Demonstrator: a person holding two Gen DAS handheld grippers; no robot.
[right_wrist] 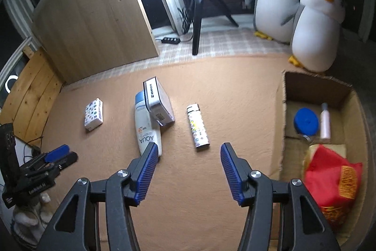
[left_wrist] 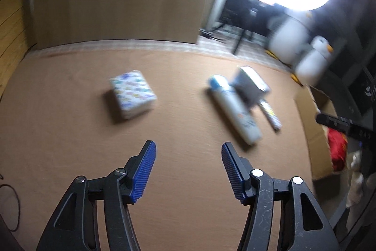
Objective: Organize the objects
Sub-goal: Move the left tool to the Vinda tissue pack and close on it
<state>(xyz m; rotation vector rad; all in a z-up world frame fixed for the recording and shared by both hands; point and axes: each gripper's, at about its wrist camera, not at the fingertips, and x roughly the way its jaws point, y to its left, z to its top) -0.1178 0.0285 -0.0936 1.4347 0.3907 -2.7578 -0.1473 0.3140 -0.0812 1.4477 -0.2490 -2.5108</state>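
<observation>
On the tan mat lie a patterned tissue pack (left_wrist: 132,94) (right_wrist: 94,114), a white AQUA sunscreen tube (left_wrist: 235,107) (right_wrist: 146,128), a grey box (left_wrist: 252,84) (right_wrist: 158,104) resting partly on the tube, and a slim white patterned stick (left_wrist: 270,113) (right_wrist: 198,125). My left gripper (left_wrist: 188,149) is open and empty, above the mat nearer than the pack and tube. My right gripper (right_wrist: 187,149) is open and empty, just short of the stick. The left gripper also shows at the left edge of the right wrist view (right_wrist: 56,155).
A cardboard box (right_wrist: 283,109) (left_wrist: 312,133) stands at the right, holding a blue lid (right_wrist: 306,120), a pink bottle (right_wrist: 325,121) and a red packet (right_wrist: 333,180) (left_wrist: 337,147). Two plush penguins (right_wrist: 315,32), a ring light tripod (right_wrist: 197,22) and a wooden panel (right_wrist: 94,22) stand behind the mat.
</observation>
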